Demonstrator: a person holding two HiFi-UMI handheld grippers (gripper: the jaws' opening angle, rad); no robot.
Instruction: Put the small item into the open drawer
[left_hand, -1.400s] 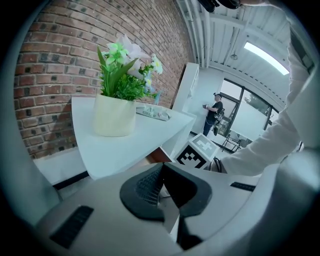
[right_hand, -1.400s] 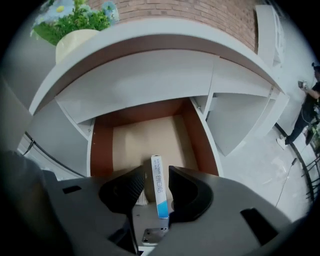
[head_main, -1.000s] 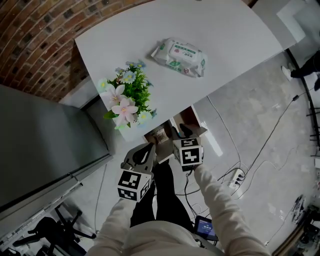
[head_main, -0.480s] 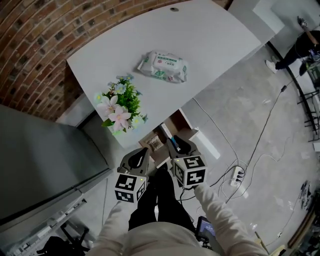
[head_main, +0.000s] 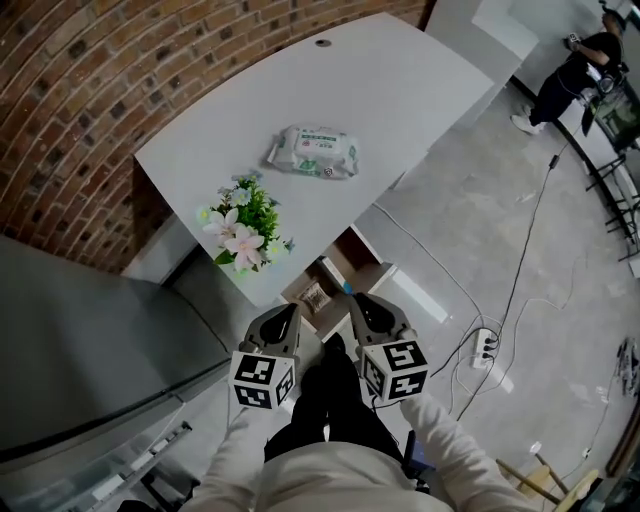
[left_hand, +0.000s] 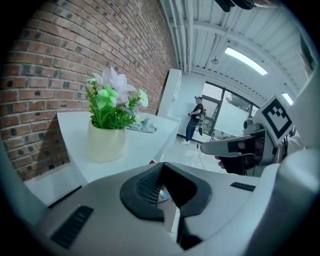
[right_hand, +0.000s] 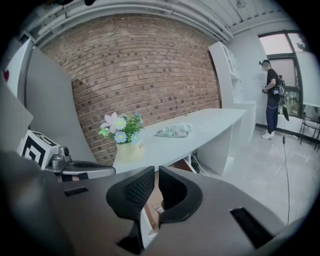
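The open drawer (head_main: 345, 262) juts out under the white table (head_main: 420, 90). A small brownish packet (head_main: 313, 296) lies inside it. My right gripper (head_main: 353, 298) hangs just above and to the right of the drawer's front. Its jaws have just been closing and now stand a narrow slit apart with nothing between them (right_hand: 156, 172). My left gripper (head_main: 291, 309) hovers to the left of the drawer, its fingertips touching, empty (left_hand: 161, 166). In the left gripper view the right gripper (left_hand: 235, 147) shows at the right.
On the table stand a pot of flowers (head_main: 243, 228) near the front edge and a pack of wipes (head_main: 310, 152) further back. A grey cabinet (head_main: 90, 340) fills the left. Cables and a power strip (head_main: 487, 348) lie on the floor. A person (head_main: 570, 65) stands far right.
Both grippers have drawn back and up from the drawer, the right one much more; it was right over the packet before. The packet stays in the drawer.
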